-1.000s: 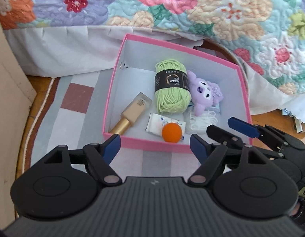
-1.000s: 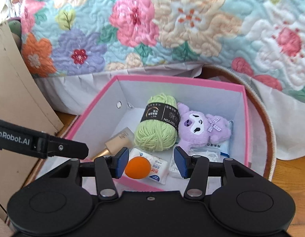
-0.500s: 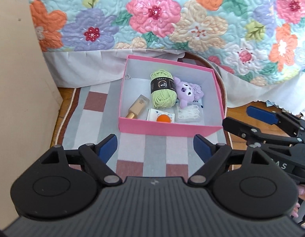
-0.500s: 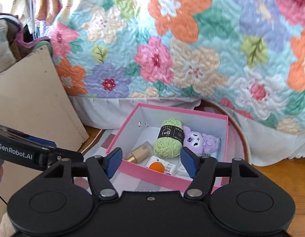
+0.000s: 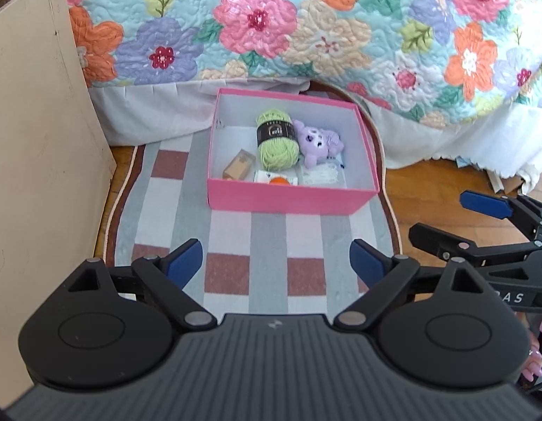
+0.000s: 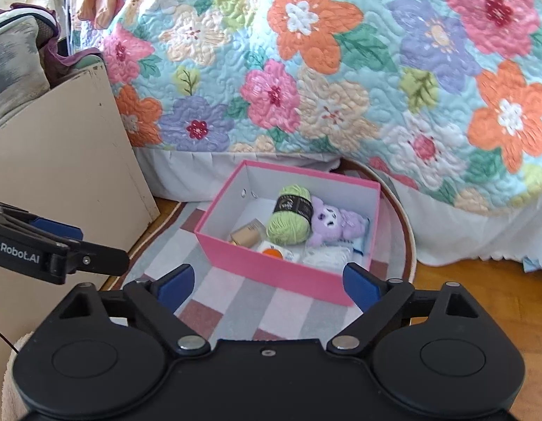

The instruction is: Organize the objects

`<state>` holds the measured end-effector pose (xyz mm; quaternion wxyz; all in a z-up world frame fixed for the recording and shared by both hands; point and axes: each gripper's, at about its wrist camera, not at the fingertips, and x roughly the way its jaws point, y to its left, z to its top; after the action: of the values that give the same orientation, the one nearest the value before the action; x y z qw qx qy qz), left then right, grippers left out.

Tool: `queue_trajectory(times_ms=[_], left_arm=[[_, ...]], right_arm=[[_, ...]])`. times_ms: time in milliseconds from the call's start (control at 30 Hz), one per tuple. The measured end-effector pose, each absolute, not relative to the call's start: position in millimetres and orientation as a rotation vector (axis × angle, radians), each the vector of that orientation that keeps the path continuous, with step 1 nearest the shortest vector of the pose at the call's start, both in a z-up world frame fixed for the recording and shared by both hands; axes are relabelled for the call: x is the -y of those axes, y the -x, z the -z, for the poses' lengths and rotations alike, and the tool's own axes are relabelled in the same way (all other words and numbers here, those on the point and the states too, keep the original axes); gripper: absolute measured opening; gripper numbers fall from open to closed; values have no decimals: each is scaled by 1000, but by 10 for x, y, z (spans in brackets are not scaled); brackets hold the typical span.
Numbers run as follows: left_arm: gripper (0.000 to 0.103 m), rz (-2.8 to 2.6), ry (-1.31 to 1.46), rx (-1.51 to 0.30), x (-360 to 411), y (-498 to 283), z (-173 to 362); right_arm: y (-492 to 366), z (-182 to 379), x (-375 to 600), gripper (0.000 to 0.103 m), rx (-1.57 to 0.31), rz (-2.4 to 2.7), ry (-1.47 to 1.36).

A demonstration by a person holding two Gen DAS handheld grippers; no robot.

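1. Left wrist view: the left gripper (image 5: 276,261) fills the lower frame, its jaws opening with nothing between them, over a striped rug (image 5: 267,238). The pink box (image 5: 292,201) sits at centre, holding green yarn (image 5: 276,144), a purple plush (image 5: 318,142), a tan bottle (image 5: 238,165) and an orange ball (image 5: 279,180). Only here, the right gripper (image 5: 456,222) enters at the right edge, lettered "BAS", with fingertips of a hand (image 5: 537,361) below.
2. Right wrist view: the right gripper (image 6: 267,286), jaws opening and empty, frames the same box (image 6: 271,266) at centre. Only here, the left gripper (image 6: 78,245) reaches in at the left edge, marked "enRobot.AI", and clothing (image 6: 18,56) lies piled upper left. The yarn (image 6: 292,215) label is unreadable.
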<state>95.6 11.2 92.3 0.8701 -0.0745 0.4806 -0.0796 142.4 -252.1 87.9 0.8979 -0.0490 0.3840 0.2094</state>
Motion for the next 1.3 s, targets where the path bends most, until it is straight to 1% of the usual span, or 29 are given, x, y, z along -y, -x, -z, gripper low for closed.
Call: queue_trajectory(times_ms=[200,433,733,933,1133,1300], left_arm=[[96,128,129,-1028,-123,-915,-800],[101,99,135,-1048,-236,-926,-662],[103,92,146,-1023,-314,-898,-643],[103,99,120,-1065,-270,-891,-580],[103,86,93,-1091,-216,-883,-526],[103,77,78,-1134,-178,-882,-455]], right_arm=[[-1367,-738,2632,94,-859,-412,29],[-1380,-616,2692,94,-881,-341,42],[-1391,-576,2667,94,-898,-291,60],[-1382,-552,2629,94,-915,-266,68],[-1348,-504,2629,94,-957,-265,10],[-1309,-472,2553,94,-956,-245,65]])
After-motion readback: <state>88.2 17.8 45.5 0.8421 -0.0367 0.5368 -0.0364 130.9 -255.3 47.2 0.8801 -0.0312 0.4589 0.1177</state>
